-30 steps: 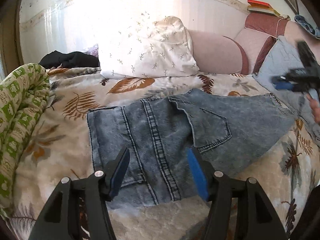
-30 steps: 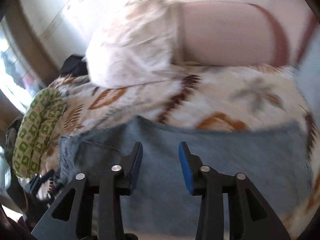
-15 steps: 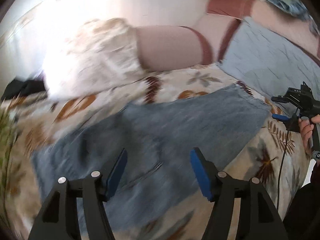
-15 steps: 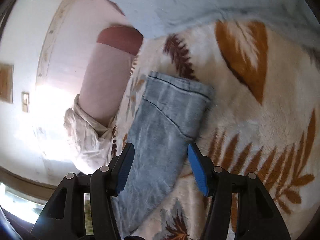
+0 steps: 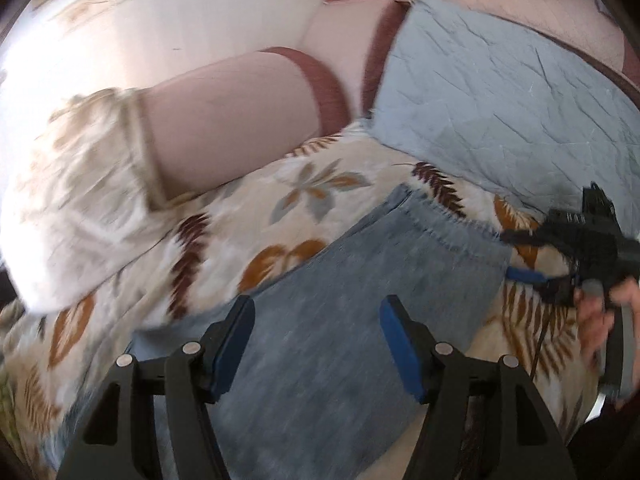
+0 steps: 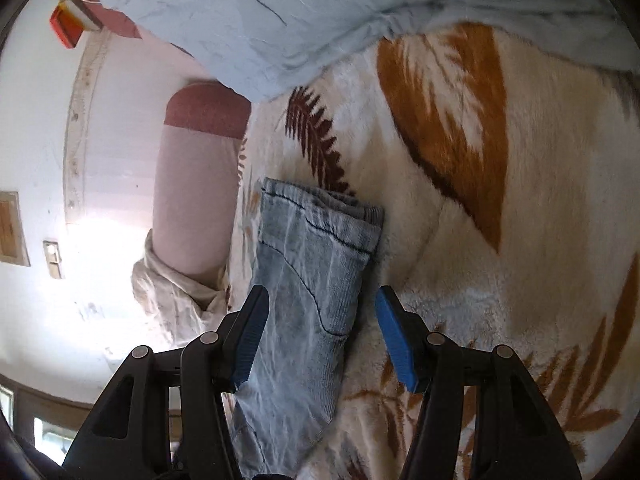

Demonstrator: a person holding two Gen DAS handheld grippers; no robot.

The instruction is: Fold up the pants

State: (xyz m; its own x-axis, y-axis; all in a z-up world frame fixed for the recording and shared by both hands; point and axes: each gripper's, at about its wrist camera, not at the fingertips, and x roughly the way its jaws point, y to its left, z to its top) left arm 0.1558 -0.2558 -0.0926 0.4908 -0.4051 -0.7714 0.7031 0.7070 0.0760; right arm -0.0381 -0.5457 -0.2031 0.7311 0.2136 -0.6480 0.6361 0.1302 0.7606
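Observation:
The light blue denim pants lie flat on a leaf-patterned blanket. My left gripper is open and empty, above the middle of a pant leg. The leg's hem end shows in the right wrist view. My right gripper is open, its fingers straddling the leg just behind the hem. It also shows in the left wrist view, at the hem's right edge, held by a hand.
A light blue quilt lies at the far right of the bed. A pink bolster and a white patterned pillow lie along the wall. An orange book sits on the headboard.
Both grippers swung right along the pants toward the hem. The right gripper has come down over the leg end; the waist end has left the left view.

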